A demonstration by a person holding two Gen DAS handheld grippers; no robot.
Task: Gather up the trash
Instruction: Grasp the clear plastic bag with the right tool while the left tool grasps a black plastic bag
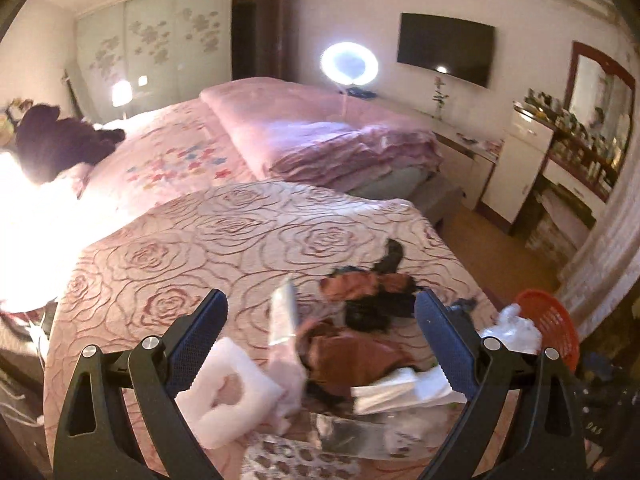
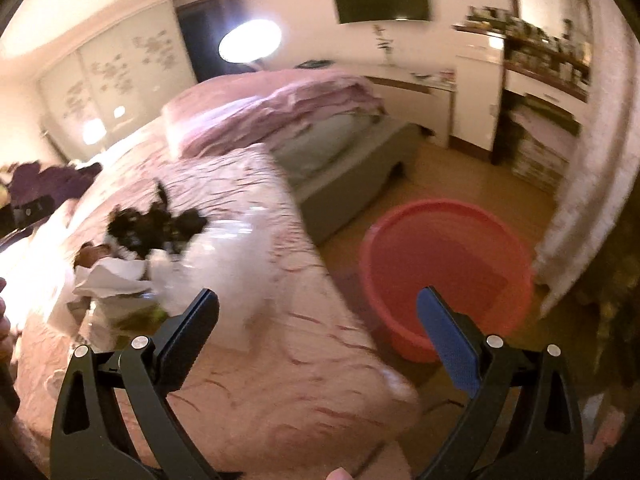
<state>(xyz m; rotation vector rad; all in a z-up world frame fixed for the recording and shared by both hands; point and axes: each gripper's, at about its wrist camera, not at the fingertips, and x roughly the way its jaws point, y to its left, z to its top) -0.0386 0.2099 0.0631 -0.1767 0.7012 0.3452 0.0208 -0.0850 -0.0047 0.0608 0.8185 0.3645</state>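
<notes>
A heap of trash lies on the rose-patterned bedspread (image 1: 208,240): a white foam piece (image 1: 224,396), a clear tube-like wrapper (image 1: 284,312), brown and black crumpled wrappers (image 1: 360,344), and white paper (image 1: 404,392). My left gripper (image 1: 320,312) hovers open just above this heap, nothing between its fingers. In the right wrist view the same pile shows as black wrappers (image 2: 156,224) and white paper (image 2: 112,280), left of my right gripper (image 2: 318,306), which is open and empty over the bed's edge. A red plastic basin (image 2: 448,264) stands on the floor beside the bed, its rim also visible (image 1: 548,320) with a clear plastic bag (image 1: 512,328).
A folded pink quilt (image 1: 320,128) and a dark plush toy (image 1: 56,140) lie farther up the bed. A ring light (image 1: 349,62), a wall television (image 1: 444,48), white cabinets (image 1: 520,160) and a cluttered shelf stand along the far wall. Wooden floor (image 2: 460,176) lies between bed and cabinets.
</notes>
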